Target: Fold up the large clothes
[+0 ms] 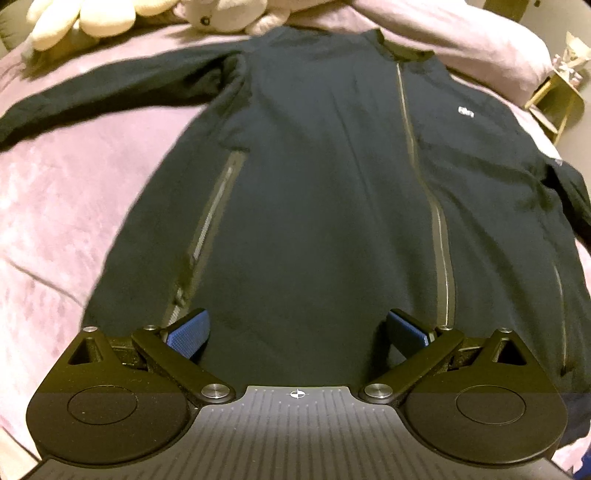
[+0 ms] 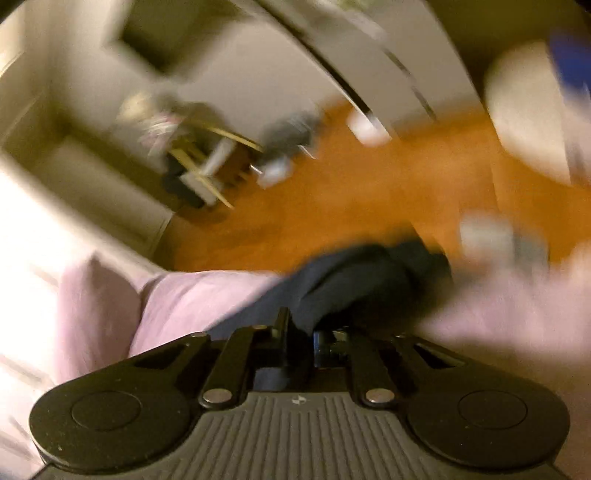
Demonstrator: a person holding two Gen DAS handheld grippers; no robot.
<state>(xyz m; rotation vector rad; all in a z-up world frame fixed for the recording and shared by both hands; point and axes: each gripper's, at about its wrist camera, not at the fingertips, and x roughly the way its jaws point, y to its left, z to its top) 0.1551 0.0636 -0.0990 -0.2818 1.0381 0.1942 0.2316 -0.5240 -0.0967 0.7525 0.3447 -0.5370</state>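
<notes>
Navy jacket [image 1: 314,177] lies flat on lilac bedspread [image 1: 74,192] — plush toys [image 1: 110,18] beyond collar

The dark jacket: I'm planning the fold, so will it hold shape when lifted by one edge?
Probably not. The dark jacket lies flat and wrinkled on the bedspread, so it should droop. Its zipper may stiffen the front slightly. The fabric looks smooth, possibly slippery.

Left gripper [image 1: 297,332]: matte black body; ribbed grey base plate with a small white crosshair mark; either side of that mark, silver pivot screws, black link arms, round black discs; blue textured pads [image 1: 186,334]. Right gripper [image 2: 299,334]: same black build; ribbed base; silver screws.
</notes>
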